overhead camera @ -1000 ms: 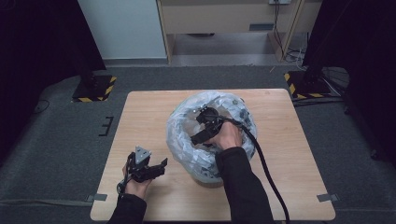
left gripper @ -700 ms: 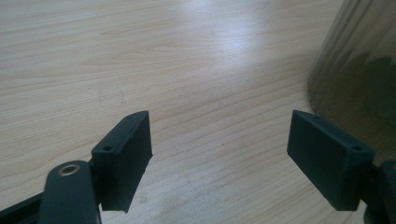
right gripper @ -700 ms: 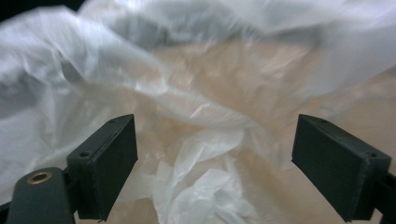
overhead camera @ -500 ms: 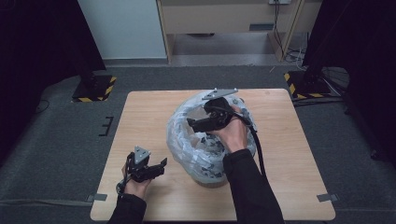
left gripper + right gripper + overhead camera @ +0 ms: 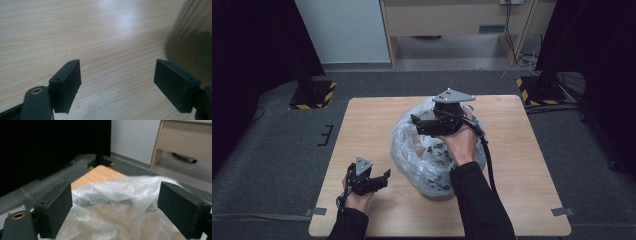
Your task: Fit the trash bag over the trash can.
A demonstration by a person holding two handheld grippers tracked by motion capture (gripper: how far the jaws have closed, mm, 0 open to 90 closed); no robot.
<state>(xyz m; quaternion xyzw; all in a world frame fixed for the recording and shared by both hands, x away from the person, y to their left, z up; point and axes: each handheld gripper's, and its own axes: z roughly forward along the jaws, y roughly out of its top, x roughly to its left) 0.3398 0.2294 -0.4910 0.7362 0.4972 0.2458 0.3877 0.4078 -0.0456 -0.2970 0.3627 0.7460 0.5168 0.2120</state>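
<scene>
Plastic bag: bulging mid-tabletop | right gripper: above bag, fingers wide, holding nothing, likely repositioning | left gripper: beside bag, fingers wide, waiting to assist.

Both forearms wear black long sleeves. Each hand carries a black two-jaw gripper: the left gripper and the right gripper are each topped by a grey three-cornered plate (small screws at its corners). Blocky matte-black pads show screw holes, and a black cable trails back
</scene>
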